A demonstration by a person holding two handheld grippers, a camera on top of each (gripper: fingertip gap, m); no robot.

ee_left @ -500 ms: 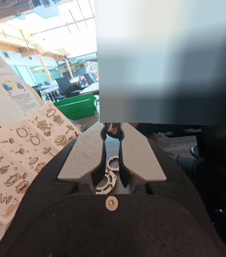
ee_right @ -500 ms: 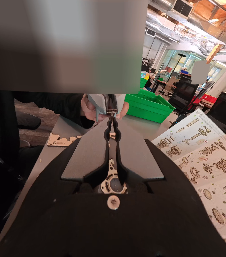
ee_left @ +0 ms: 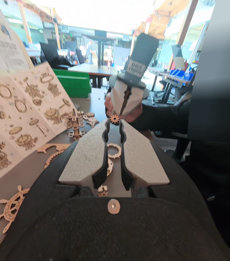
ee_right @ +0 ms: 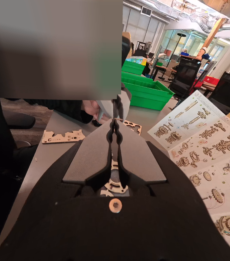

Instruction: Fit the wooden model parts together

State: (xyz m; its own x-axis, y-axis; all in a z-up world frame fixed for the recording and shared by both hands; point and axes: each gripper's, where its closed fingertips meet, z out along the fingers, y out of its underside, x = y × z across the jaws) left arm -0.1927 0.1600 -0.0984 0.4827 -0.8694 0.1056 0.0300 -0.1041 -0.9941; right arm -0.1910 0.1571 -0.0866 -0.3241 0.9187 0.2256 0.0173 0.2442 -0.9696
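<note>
A small wooden gear point(ee_left: 114, 119) sits face-on between the tips of my left gripper point(ee_left: 114, 121), which is shut on its rim and holds it above the table. My right gripper point(ee_left: 118, 114) comes down from the far side, shut, with its tips against the gear's upper edge. I cannot tell whether it pinches a tooth. In the right wrist view the right gripper point(ee_right: 114, 121) is shut, the gear point(ee_right: 118, 119) shows edge-on at its tips, and the left gripper point(ee_right: 116, 118) reaches in from above.
On the grey table point(ee_right: 139, 115) lie a partly built gear assembly point(ee_left: 74, 124), a toothed ring point(ee_left: 113, 151), a ship's wheel part point(ee_left: 11, 207) and punched-out wooden sheets point(ee_right: 60, 137). An instruction sheet point(ee_left: 19, 113) stands at the left. Green bins point(ee_right: 144, 90) sit behind. Left and right tips are no more than a few centimetres apart.
The left gripper has tilted down, so its view now shows the table and loose parts instead of the ceiling. Both grippers stay shut, tips together at the gear.
</note>
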